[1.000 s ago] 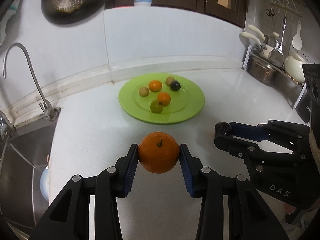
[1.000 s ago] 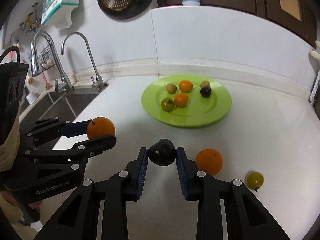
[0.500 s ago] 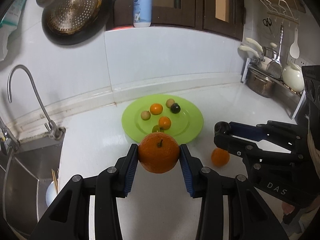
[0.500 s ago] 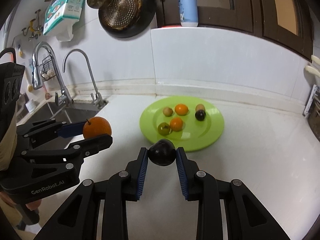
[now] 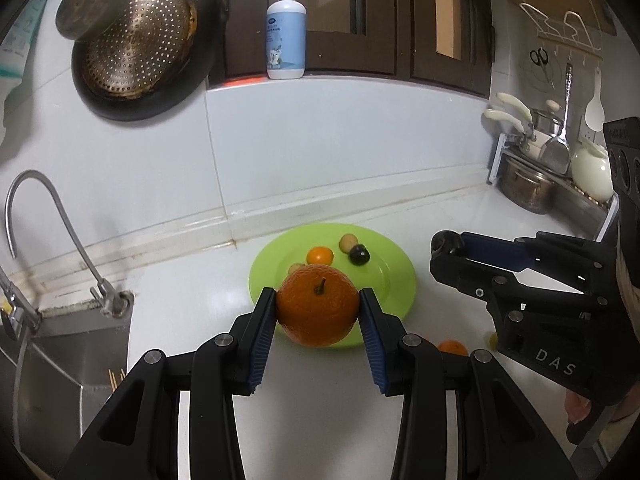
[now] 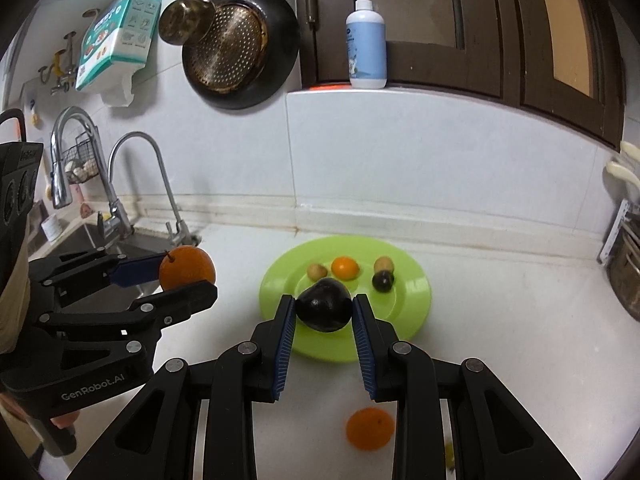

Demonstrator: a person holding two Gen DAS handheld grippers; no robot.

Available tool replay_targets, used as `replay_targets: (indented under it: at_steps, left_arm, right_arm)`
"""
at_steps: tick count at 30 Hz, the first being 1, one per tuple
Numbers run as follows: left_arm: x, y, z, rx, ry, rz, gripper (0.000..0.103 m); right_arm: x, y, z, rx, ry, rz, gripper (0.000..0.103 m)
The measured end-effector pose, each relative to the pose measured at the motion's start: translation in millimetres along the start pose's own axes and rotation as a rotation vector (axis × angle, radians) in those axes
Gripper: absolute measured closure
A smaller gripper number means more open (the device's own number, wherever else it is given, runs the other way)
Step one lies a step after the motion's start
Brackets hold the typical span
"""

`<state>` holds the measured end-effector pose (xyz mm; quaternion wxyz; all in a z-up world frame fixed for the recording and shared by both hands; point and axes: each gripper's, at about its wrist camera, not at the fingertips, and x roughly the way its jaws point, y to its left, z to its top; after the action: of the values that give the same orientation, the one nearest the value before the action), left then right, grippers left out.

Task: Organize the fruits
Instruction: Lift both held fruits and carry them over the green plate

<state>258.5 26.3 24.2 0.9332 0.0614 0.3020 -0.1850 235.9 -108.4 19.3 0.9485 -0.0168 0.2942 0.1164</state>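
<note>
Large orange (image 5: pixel 317 311) pinched in left gripper (image 5: pixel 318 322), dark fruit (image 6: pixel 324 305) pinched in right gripper (image 6: pixel 323 322), both above green plate (image 6: pixel 416 304). On plate: four small fruits seen, others hidden. Loose orange (image 6: pixel 370 428) on counter (image 6: pixel 500 344). Readable: "GenRobot.AI", "DAS".

Soap pump bottle (image 5: pixel 286 38) stood on ledge below dark wood cabinets (image 5: pixel 400 20). Black pan w/ gold perforated strainer (image 5: pixel 140 44) hung on white tile wall, small brass ladle overlapping its top-left. Curved tap (image 5: pixel 56 236) rose beside steel sink (image 5: pixel 64 364), 2nd tap (image 6: pixel 66 156) further left. Teal-white packet (image 6: pixel 118 32) hung above. Steel pot (image 5: pixel 526 190), white jar (image 5: pixel 592 174) on rack far right; scissors (image 5: pixel 540 58), spatula hung on hooks
</note>
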Motion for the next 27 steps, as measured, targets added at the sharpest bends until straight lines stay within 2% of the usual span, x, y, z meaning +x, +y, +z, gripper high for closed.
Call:
replay_targets:
  at_steps: [13,20,27]
  left_arm:
    - [36.3,5.4,33.3,0.023,-0.010,0.019,0.062]
    - [68.5,12.7,49.1,-0.008,0.031,-0.007,0.062]
    - [105.7,19.5,50.9,-0.029,0.099,-0.010,0.062]
  right_arm:
    - [36.6,-22.9,23.7,-0.003,0.028,-0.043,0.073]
    - [63.4,-38.7,34.5,0.022,0.066,-0.048,0.073]
    - [92.3,-46.8,38.2,0.031,0.123,-0.043,0.073]
